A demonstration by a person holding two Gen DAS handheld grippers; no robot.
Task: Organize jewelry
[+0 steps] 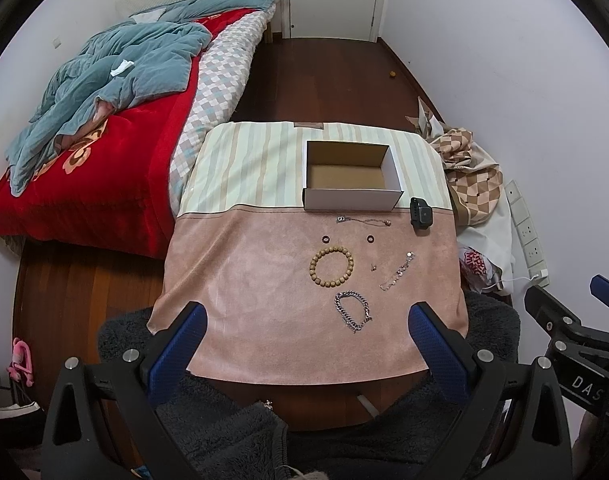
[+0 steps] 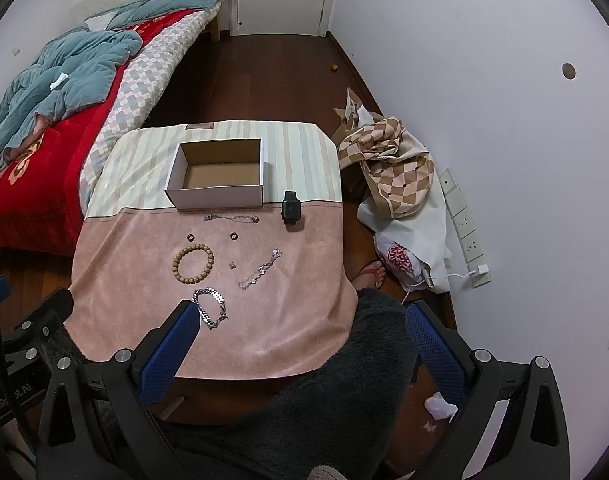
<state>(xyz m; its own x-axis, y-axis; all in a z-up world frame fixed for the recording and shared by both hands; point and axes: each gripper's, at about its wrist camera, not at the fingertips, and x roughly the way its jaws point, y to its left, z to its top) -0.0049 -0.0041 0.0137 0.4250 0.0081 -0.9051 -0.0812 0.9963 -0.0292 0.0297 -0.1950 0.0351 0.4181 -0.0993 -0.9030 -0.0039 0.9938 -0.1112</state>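
An empty white cardboard box (image 1: 352,199) (image 2: 214,197) stands on the cloth-covered table (image 1: 244,280) (image 2: 124,264). In front of it lie a thin necklace (image 1: 362,220) (image 2: 230,218), two dark rings (image 1: 325,238) (image 1: 370,238), a wooden bead bracelet (image 1: 331,266) (image 2: 193,263), a small earring (image 1: 373,267), a delicate silver bracelet (image 1: 397,271) (image 2: 260,269), a chunky silver chain bracelet (image 1: 353,311) (image 2: 211,307) and a black smartwatch (image 1: 420,215) (image 2: 291,207). My left gripper (image 1: 308,320) is open and empty, above the table's near edge. My right gripper (image 2: 302,320) is open and empty, over the near right corner.
A bed (image 1: 104,120) with red and teal bedding stands left. A checked cloth and bags (image 2: 392,168) lie on the floor to the right by the wall, with a power strip (image 2: 464,228). A dark fluffy garment (image 2: 304,400) is below the grippers.
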